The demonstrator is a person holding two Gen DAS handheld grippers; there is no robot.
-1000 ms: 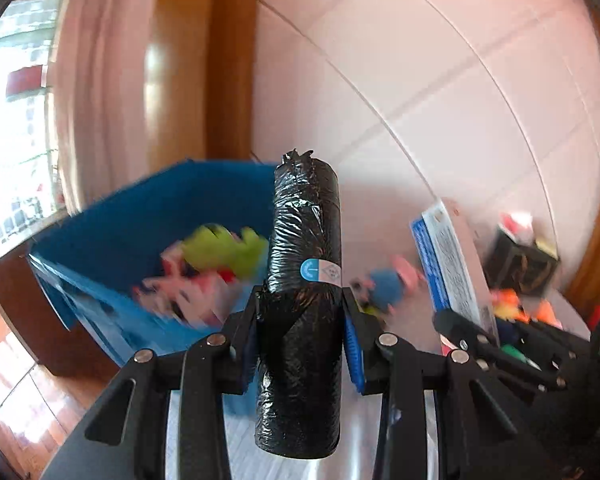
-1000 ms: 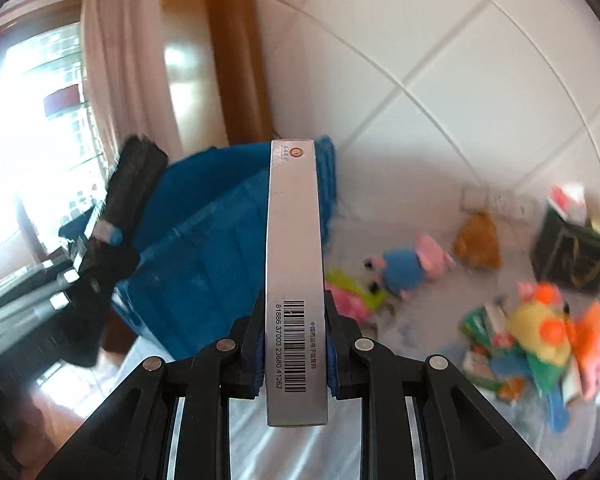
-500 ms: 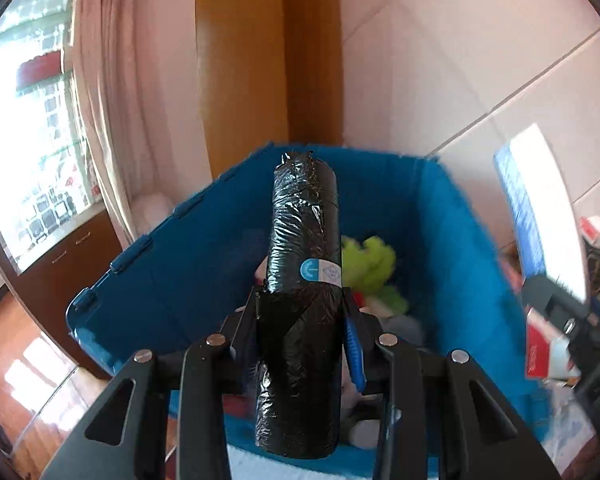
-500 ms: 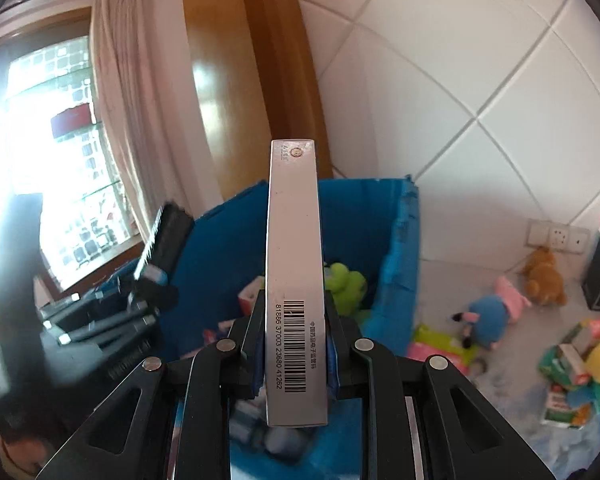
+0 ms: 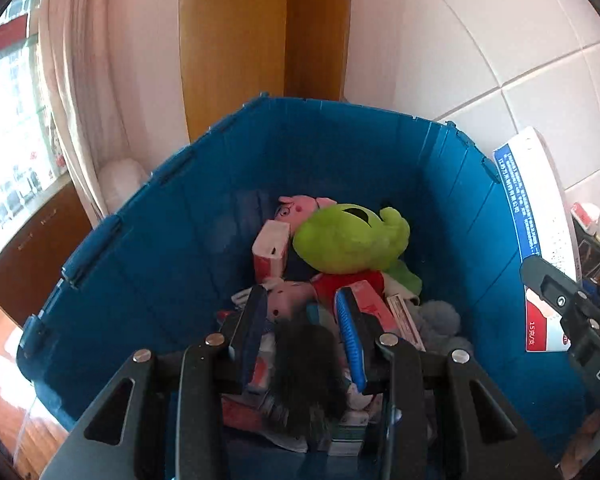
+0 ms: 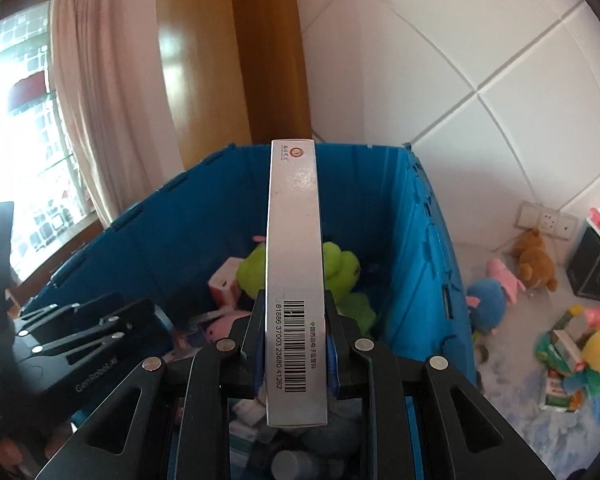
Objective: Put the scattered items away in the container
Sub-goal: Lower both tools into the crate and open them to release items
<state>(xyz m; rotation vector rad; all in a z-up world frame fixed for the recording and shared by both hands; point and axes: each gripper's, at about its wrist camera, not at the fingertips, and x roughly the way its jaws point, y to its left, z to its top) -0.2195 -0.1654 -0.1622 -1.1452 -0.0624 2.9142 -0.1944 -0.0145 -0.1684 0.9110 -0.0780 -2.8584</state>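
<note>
The blue bin fills the left wrist view, and my left gripper hangs over its inside. Its blue pads stand apart with nothing pressed between them. The black bag roll is a dark blur low between the fingers, dropping toward the pile in the bin. My right gripper is shut on a thin silver box with a barcode, held upright over the bin. That box also shows at the right edge of the left wrist view.
In the bin lie a green plush, a pink plush, cartons and packets. On the table right of the bin are a blue-pink plush, a brown bear, a black box and a toy heap. Curtain, wooden post and tiled wall stand behind.
Both grippers swung left from the table to over the bin. The black roll, held upright in the left jaws before, has left them and is falling. The right still holds its box.
</note>
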